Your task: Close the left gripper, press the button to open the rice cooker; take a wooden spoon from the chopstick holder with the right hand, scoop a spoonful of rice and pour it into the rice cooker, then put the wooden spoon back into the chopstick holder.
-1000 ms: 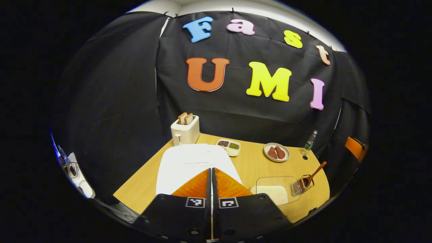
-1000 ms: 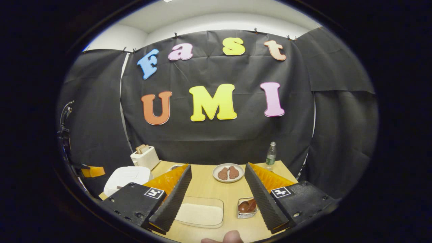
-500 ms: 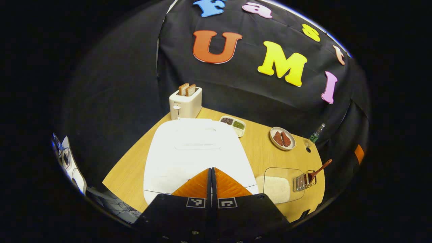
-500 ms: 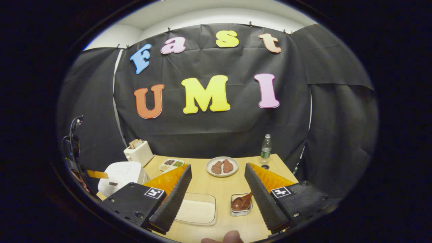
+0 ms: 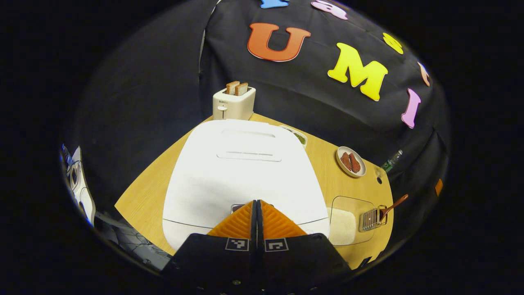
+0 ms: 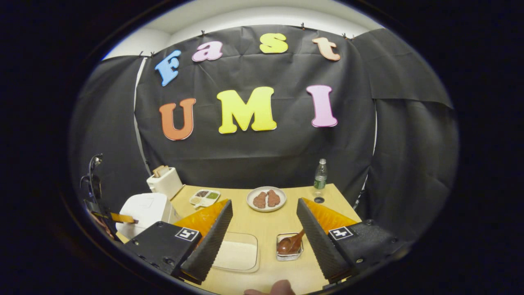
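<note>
Your left gripper (image 5: 256, 201) has its two fingers pressed together with nothing between them, tips low over the front edge of the white rice cooker (image 5: 241, 168), right at the small dark button (image 5: 236, 207) on its lid; you cannot tell from here whether the tips actually touch it. The lid is down. Your right gripper (image 6: 264, 205) is spread wide and holds nothing, hovering above the near part of the counter (image 6: 266, 219). Between its fingers in the right gripper view sits the clear rice container (image 6: 239, 256) with white rice, and just beside it the metal chopstick holder (image 6: 289, 248) with the wooden spoon (image 6: 290, 245) standing in it, handle leaning toward the right finger. Farther back on the counter are a plate of brown pieces (image 6: 266, 198), a divided dish (image 6: 204, 197), a water bottle (image 6: 320, 177), and a toaster (image 6: 164, 182) with bread in its slots behind the cooker.
</note>
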The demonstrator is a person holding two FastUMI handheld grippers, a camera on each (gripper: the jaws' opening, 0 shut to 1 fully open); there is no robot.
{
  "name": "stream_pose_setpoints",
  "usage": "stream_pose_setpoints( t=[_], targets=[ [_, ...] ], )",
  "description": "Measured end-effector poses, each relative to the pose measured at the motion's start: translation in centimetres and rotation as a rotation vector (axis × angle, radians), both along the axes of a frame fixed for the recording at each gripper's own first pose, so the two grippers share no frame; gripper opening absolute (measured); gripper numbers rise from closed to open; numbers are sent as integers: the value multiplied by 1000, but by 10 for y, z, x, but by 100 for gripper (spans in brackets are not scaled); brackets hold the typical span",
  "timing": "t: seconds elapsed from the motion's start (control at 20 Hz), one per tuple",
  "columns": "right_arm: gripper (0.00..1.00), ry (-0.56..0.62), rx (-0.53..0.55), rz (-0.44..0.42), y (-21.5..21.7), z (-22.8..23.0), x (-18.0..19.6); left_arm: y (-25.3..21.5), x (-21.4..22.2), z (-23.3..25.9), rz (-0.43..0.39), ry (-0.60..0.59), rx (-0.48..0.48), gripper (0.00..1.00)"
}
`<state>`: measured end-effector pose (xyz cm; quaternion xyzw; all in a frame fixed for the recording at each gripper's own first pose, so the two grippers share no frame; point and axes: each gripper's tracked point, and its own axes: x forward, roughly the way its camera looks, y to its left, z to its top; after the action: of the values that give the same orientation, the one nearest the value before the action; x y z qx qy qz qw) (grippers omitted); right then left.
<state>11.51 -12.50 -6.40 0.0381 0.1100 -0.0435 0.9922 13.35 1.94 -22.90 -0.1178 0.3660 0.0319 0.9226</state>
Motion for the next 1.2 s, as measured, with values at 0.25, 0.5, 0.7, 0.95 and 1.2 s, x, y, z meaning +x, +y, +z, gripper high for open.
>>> stream_pose_setpoints(
  t=[0.25, 0.5, 0.7, 0.95, 1.2],
  targets=[
    [100, 9, 5, 28, 13, -2, -3, 1, 0, 2, -4, 8, -20, 0],
    [99, -35, -24, 10, 2, 19, -12, 6, 28, 84, -18, -227, 154, 0],
    [99, -51, -39, -29, -18, 26, -23, 12, 63, 163, -23, -454, 219, 1],
    [99, -42, -54, -65, -38, 25, -29, 22, 101, 221, 19, -635, 235, 26],
    [100, -46, -44, -46, -39, 22, -33, -9, 82, 252, -14, -746, 217, 41]
  ],
)
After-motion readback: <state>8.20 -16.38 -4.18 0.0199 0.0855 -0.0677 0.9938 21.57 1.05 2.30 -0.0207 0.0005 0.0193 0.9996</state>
